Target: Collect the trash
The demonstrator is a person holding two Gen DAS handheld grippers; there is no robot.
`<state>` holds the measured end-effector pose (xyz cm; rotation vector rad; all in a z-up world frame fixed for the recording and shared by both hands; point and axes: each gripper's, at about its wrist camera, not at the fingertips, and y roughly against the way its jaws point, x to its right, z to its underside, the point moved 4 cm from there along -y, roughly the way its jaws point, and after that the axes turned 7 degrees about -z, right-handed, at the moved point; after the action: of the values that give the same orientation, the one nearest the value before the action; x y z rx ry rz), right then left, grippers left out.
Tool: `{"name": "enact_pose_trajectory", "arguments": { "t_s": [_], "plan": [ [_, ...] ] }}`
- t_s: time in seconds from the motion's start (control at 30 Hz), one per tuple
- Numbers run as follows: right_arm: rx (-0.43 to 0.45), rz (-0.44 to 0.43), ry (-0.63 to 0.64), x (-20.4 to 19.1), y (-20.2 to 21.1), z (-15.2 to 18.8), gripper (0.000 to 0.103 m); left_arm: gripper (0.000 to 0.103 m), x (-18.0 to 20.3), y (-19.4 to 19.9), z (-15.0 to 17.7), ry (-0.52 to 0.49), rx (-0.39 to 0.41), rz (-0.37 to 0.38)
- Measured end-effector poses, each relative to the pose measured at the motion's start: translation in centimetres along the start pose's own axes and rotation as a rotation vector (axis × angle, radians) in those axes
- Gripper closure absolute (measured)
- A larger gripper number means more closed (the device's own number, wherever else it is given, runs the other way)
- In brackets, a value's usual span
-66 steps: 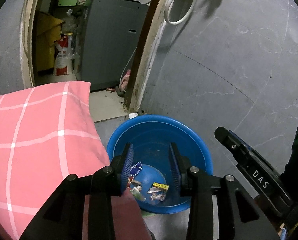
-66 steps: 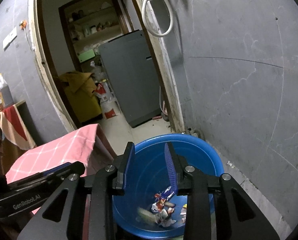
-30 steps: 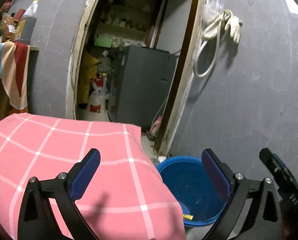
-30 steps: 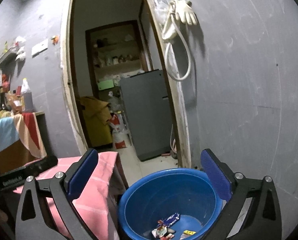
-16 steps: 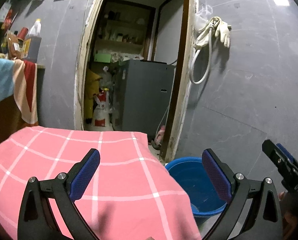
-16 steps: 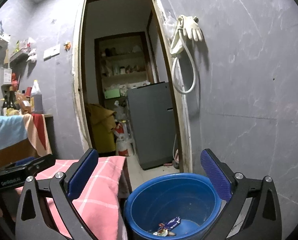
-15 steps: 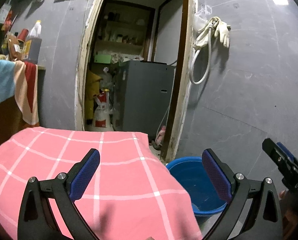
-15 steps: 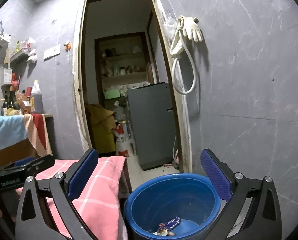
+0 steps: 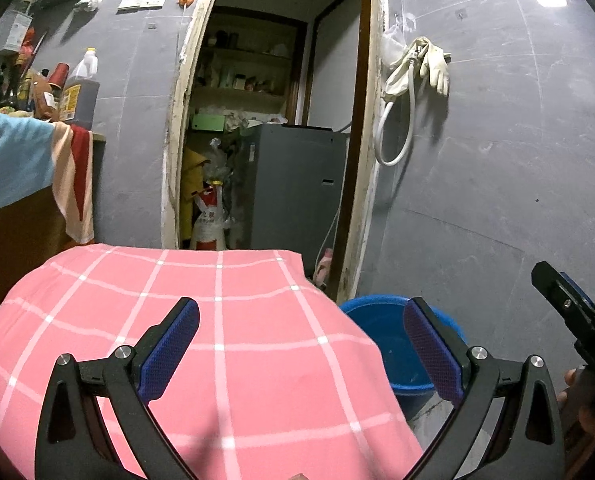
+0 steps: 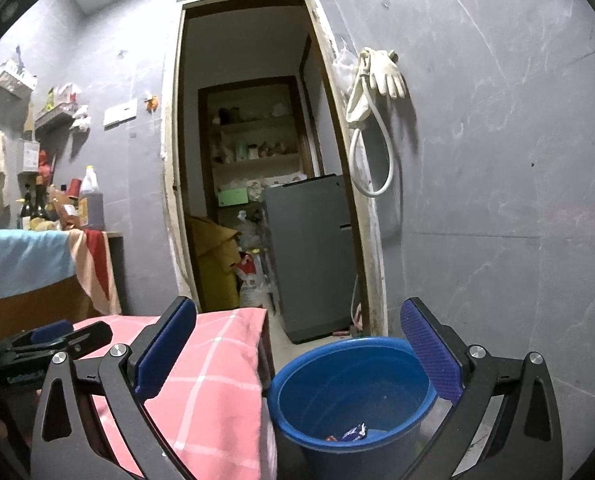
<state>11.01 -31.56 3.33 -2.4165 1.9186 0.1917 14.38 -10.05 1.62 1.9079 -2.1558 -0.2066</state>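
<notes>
A blue plastic bucket (image 10: 349,392) stands on the floor beside the table, with crumpled wrappers (image 10: 351,434) at its bottom. It also shows in the left wrist view (image 9: 381,344), partly behind the tablecloth. My right gripper (image 10: 297,356) is open and empty, held above and in front of the bucket. My left gripper (image 9: 301,356) is open and empty over the pink checked tablecloth (image 9: 177,320). Each gripper shows in the other's view, the right one (image 9: 577,320) at the far right and the left one (image 10: 57,338) at the far left.
The pink cloth also shows in the right wrist view (image 10: 213,380). A doorway (image 10: 253,160) leads to a storeroom with a grey appliance (image 10: 313,252), a yellow bag and shelves. A glove and hose (image 10: 377,80) hang on the grey wall. A counter with bottles (image 10: 57,208) stands at left.
Both grippers opened wide, rose and pulled back from the bucket. The views tilted up from the bucket's inside to the doorway and wall.
</notes>
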Motion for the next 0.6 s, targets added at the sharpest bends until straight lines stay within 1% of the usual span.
{"name": "enact_pose_trajectory", "arguments": {
  "t_s": [0.33, 0.6],
  "plan": [
    [0.002, -0.013, -0.029, -1.3, 2.1, 0.8, 0.0, 0.003, -1.2, 3.3, 1.3, -0.001, 0.023, -0.025],
    [-0.007, -0.016, -0.027, -3.0, 3.7, 1.7, 0.0, 0.003, -2.2, 5.4, 2.3, 0.007, 0.036, -0.051]
  ]
}}
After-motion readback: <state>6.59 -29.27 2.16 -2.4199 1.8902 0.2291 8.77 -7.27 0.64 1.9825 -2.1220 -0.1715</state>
